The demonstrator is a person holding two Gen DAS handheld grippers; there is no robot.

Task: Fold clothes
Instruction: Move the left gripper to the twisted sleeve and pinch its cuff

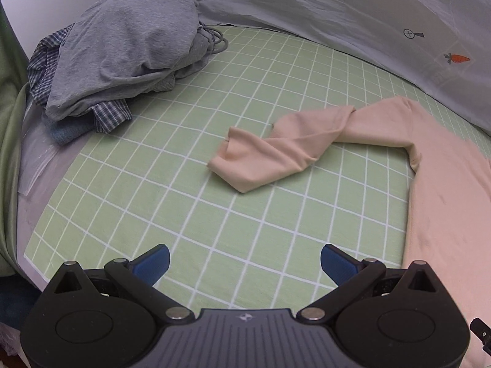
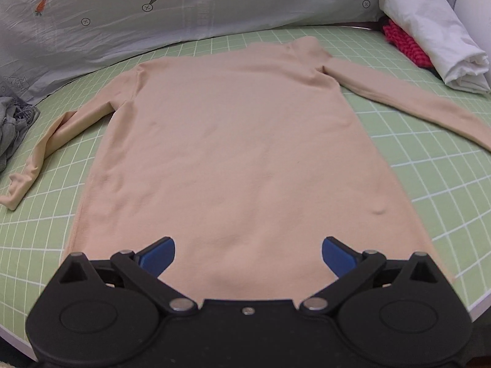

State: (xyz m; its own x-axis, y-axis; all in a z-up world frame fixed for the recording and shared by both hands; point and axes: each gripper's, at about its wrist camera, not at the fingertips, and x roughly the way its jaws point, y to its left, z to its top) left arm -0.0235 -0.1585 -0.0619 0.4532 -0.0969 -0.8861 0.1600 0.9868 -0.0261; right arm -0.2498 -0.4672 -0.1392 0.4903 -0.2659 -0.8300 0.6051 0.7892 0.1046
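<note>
**Shirt laid flat, no fold made yet**

Peach long-sleeve shirt (image 2: pixel 233 153) lies spread over frame centre on the green grid sheet (image 2: pixel 429 184), sleeves out. Left sleeve (image 1: pixel 276 150) is twisted, mid-frame. Left gripper (image 1: pixel 245 265) and right gripper (image 2: pixel 248 259) both gape, grasping nothing. Unfolded pile (image 1: pixel 122 52) upper left; the white bundle (image 2: pixel 429 40) upper right is possibly already folded. All folds remain.

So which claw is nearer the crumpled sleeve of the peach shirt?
Left. The left claw hovers open over the sheet just short of the crumpled sleeve; the right claw is open over the shirt's hem.
</note>
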